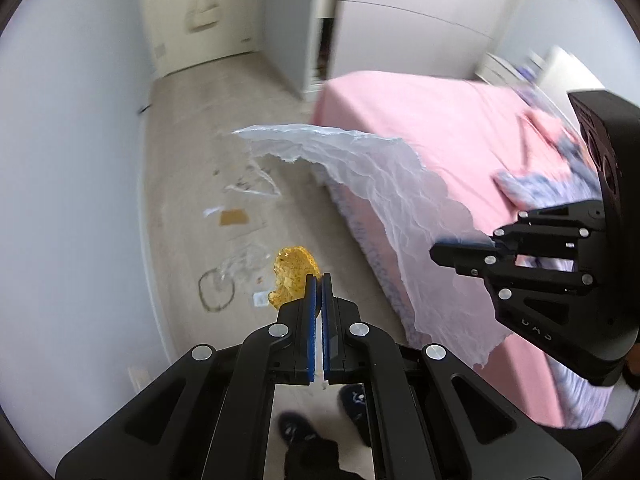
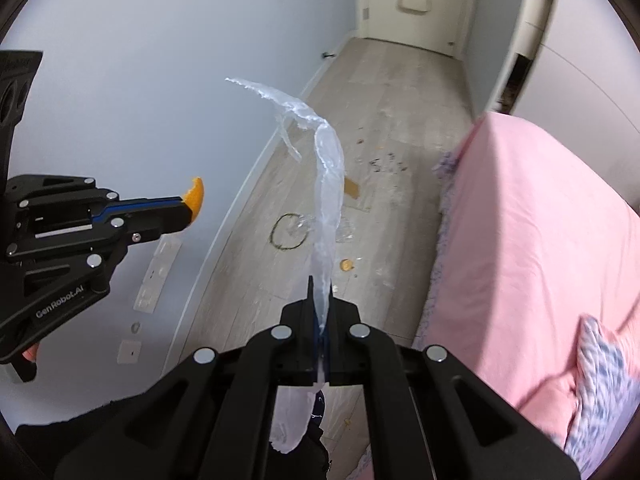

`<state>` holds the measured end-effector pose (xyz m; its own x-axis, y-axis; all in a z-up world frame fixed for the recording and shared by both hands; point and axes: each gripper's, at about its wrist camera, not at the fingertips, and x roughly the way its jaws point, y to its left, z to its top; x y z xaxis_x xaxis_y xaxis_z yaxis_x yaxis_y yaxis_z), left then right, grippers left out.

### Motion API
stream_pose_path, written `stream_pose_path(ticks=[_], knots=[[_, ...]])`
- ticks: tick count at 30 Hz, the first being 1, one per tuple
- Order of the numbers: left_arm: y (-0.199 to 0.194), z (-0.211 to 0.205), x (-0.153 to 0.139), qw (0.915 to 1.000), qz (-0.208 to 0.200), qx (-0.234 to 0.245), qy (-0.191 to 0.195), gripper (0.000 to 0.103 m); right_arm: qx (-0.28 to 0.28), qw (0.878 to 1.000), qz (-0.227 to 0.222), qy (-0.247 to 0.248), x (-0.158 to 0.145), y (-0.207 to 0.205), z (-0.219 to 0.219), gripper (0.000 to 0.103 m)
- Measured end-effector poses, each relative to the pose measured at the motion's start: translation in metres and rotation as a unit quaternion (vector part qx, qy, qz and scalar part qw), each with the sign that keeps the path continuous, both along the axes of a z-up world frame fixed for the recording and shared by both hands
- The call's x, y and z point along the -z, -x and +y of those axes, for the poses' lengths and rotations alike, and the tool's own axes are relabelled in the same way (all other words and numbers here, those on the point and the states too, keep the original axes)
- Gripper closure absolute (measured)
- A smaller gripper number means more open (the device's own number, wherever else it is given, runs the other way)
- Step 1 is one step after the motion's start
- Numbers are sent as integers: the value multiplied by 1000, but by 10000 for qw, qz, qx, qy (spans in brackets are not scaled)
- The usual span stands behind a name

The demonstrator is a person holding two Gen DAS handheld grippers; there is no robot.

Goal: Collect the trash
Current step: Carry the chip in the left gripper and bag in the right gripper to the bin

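My left gripper (image 1: 319, 278) is shut on a piece of orange peel (image 1: 294, 276), which sticks out to the left of its tips; from the right wrist view the same peel (image 2: 195, 196) shows at the end of the left gripper (image 2: 188, 210). My right gripper (image 2: 319, 286) is shut on a thin clear plastic bag (image 2: 330, 184) that stands up from the tips and curls to the left. In the left wrist view that bag (image 1: 384, 188) spreads wide from the right gripper (image 1: 438, 250). Both grippers hang high above the floor.
More litter lies on the pale wood floor (image 2: 400, 92): a dark ring (image 2: 288, 232), a brown card scrap (image 2: 352, 189), clear plastic bits (image 1: 252, 184), a small orange piece (image 2: 346, 265). A bed with a pink sheet (image 2: 540, 220) fills the right. A white wall (image 2: 140, 80) runs along the left. A person's dark slippers (image 1: 296, 434) show below.
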<state>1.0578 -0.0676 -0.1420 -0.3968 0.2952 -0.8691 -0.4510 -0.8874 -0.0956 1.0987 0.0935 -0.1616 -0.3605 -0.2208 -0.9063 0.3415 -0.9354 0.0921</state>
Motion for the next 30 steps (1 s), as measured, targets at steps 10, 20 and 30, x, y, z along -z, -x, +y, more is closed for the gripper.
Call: stream_pose_path(ticks=[10, 20, 30], knots=[[-18, 68, -27, 9608, 439, 2737, -120, 102, 2193, 9748, 282, -306, -37, -58, 33, 100], [-95, 143, -53, 8802, 573, 4686, -479, 102, 4428, 8927, 491, -681, -69, -167, 81, 100], [-245, 214, -62, 7860, 495, 6103, -855, 102, 6042, 7900, 486, -925, -94, -331, 101, 100]])
